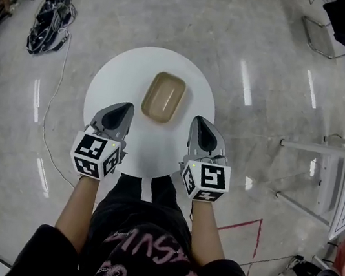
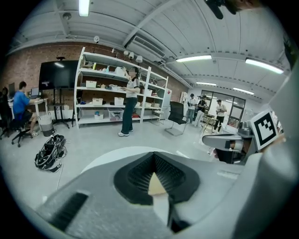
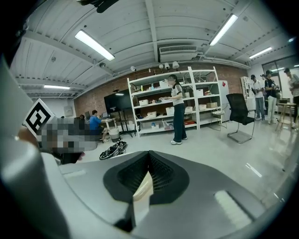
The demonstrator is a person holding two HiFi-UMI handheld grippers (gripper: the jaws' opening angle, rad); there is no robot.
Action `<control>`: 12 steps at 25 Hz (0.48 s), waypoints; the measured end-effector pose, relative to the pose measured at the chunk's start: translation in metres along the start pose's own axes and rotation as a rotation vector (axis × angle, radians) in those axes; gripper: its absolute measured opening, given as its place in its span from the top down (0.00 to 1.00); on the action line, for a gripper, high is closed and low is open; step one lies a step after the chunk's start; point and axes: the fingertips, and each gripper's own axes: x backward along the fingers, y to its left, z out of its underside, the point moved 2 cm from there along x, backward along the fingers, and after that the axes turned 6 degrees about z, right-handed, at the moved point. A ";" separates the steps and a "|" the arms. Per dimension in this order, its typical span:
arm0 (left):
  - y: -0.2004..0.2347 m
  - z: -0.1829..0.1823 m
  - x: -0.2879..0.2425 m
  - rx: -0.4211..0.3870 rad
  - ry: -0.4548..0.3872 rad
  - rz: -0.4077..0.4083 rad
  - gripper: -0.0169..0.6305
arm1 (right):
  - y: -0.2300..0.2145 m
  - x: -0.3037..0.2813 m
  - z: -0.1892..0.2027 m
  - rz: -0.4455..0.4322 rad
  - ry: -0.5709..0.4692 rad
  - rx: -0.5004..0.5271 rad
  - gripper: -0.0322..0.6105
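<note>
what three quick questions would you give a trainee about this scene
1. True or false: the tan tray lies on the round white table.
2. Where is the tray? A) ahead of both grippers, about midway between them; B) gripped by one of them; C) hanging off the table edge.
3. Fill in: the fingers of the left gripper and the right gripper are ___ (open/shut), with nothing held.

Key: 1 true; 2 A; 3 shut.
</note>
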 end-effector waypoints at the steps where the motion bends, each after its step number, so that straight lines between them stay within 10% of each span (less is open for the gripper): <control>1: 0.002 0.001 -0.001 0.002 0.001 0.003 0.98 | 0.002 -0.001 0.002 0.002 0.001 0.005 0.94; 12: 0.020 0.020 -0.017 0.023 0.032 0.017 0.98 | 0.007 -0.016 0.027 0.029 0.040 -0.028 0.93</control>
